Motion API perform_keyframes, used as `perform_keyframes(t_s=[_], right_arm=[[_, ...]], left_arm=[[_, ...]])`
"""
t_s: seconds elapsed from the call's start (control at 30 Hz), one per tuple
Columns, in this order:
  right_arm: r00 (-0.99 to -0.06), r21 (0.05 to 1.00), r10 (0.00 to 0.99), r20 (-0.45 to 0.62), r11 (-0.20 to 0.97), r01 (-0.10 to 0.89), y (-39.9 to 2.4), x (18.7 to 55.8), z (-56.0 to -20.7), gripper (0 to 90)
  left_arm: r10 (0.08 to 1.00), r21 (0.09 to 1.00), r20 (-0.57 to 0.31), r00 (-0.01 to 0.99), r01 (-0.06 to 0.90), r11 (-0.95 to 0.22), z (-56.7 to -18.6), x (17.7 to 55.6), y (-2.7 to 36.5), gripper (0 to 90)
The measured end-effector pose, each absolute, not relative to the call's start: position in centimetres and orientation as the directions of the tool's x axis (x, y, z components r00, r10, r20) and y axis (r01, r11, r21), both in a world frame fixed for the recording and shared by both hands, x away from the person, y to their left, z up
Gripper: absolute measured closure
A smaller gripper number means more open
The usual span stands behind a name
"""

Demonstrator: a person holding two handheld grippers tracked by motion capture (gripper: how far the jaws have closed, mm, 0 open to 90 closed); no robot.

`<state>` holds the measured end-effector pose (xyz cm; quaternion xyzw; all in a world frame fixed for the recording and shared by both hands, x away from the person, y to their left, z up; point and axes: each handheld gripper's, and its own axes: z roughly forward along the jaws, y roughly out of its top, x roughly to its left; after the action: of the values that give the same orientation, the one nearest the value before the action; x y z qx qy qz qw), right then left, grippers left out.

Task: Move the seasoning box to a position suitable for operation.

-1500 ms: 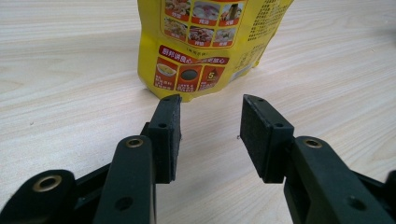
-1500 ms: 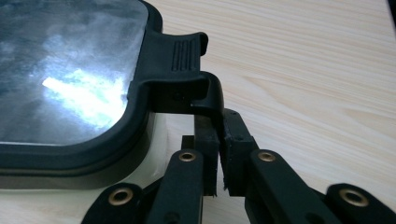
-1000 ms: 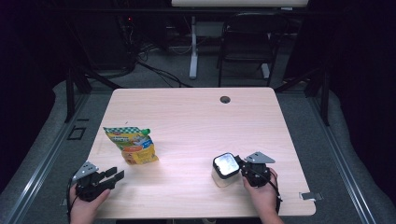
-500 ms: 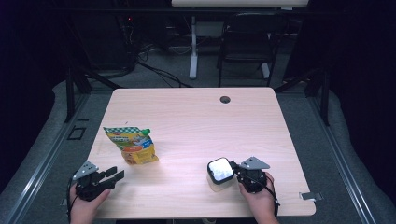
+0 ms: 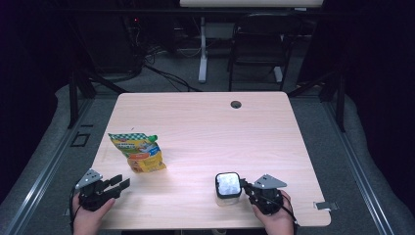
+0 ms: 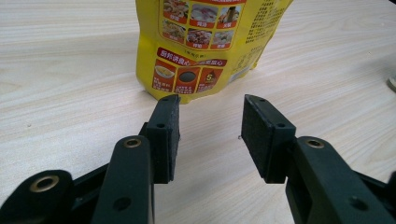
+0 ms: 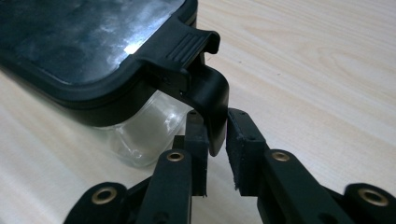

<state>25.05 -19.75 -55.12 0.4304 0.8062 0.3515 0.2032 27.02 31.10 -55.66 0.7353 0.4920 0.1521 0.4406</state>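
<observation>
R fingers [image 7: 215,140] astride container latch [image 7: 208,100]

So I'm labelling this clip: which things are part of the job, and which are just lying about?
In the job: clear container with black lid, its latch between the right hand-held gripper jaws.
Lying about: yellow snack bag; left hand-held gripper, open, holding nothing.

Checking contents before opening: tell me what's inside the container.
Through the container's clear lid, something white shows. The right gripper view shows clear glass walls, nothing distinct; what the white stuff is can't be told.
</observation>
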Motion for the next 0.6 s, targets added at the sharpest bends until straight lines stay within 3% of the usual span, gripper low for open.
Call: perform_keyframes(t_s=[0.43,0.6], right_arm=[[-0.593,0.745,0.805,0.025,0.38,0.548,-20.0,23.5,-54.5,65.9],[-0.6,0.755,0.799,0.035,0.372,0.539,-20.4,23.1,-54.0,65.1]], left_arm=[[0.857,0.796,-0.203,0.474,0.59,-0.138,-55.7,27.0,31.1,57.5],[0.856,0.803,-0.197,0.479,0.58,-0.139,-55.6,26.9,30.9,57.8]])
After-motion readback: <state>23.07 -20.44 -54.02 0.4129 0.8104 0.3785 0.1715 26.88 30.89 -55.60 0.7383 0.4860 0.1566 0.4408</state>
